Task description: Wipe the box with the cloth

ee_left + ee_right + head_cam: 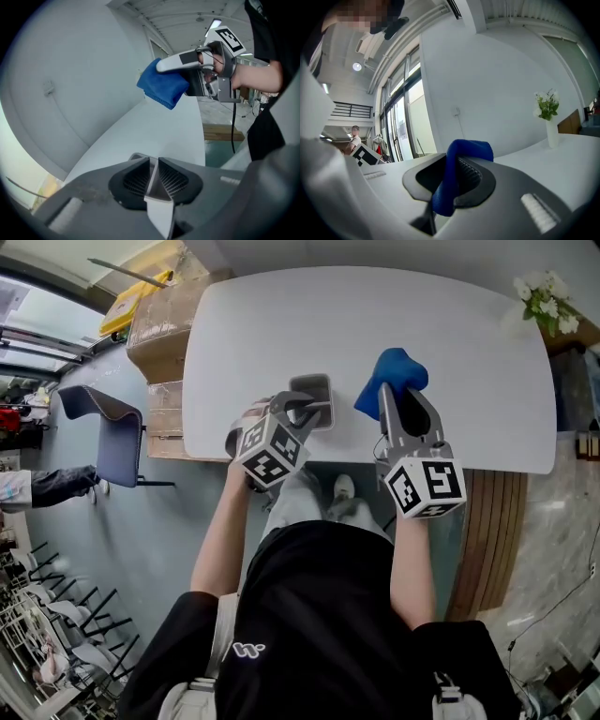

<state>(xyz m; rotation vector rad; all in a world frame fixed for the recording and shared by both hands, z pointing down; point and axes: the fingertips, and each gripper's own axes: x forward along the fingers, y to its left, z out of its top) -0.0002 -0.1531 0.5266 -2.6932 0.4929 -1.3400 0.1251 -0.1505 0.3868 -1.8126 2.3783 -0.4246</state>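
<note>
Head view puts the left gripper (302, 410) nearest the person, its jaws clamped on a wall of the small grey box (314, 386), which stands on the white table (375, 315) right at the jaw tips. In the left gripper view, a thin pale wall sits pinched between the ribbed pads (174, 179). To that gripper's right, the right gripper (405, 399) grips the blue cloth (389, 374), which bunches out past its jaw tips, just beside the box and apart from it. Far beyond the right gripper, white flowers (544, 298) stand at the table's far corner.
</note>
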